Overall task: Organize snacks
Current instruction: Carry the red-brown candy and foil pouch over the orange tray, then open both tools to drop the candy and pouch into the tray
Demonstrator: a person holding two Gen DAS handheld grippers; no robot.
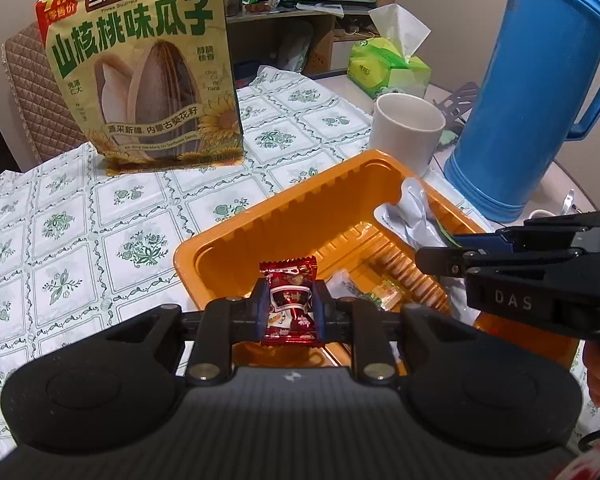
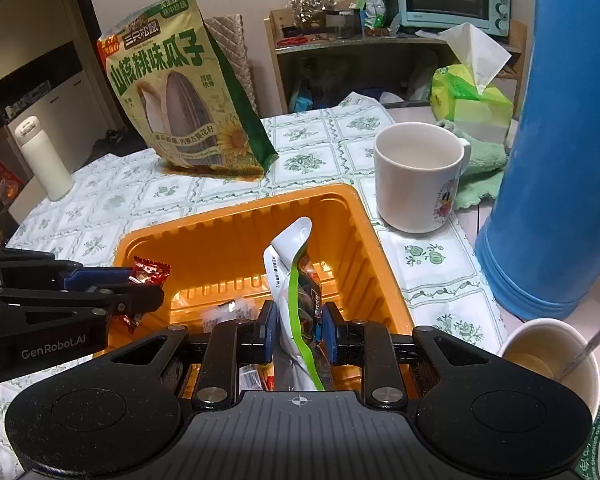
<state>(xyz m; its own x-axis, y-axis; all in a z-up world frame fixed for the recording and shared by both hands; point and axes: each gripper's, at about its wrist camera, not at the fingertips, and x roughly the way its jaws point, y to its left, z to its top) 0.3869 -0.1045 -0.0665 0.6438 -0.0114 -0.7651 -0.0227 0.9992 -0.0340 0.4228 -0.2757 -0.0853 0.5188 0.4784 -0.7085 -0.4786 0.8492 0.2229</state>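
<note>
Over the orange tray (image 2: 236,240), both tools hold wrapped snacks.

Left tool (image 1: 291,312) is clamped narrow on a red candy (image 1: 290,300), which stands upright between its blue pads above the tray's near-left corner; the candy's crimped top pokes out past the fingertips. Right tool (image 2: 298,332) is closed on a white-and-green snack pouch (image 2: 296,280), whose curled top rises above the tray's middle while its lower end hangs behind the tool. Small wrapped sweets (image 1: 384,294) lie on the tray floor, though what they are is hard to tell. Beyond the tray's far side stands a sunflower seed bag (image 2: 180,96); to its right sit a white mug (image 2: 416,176) and a blue thermos (image 2: 560,160) on the tabletop (image 2: 316,148).
</note>
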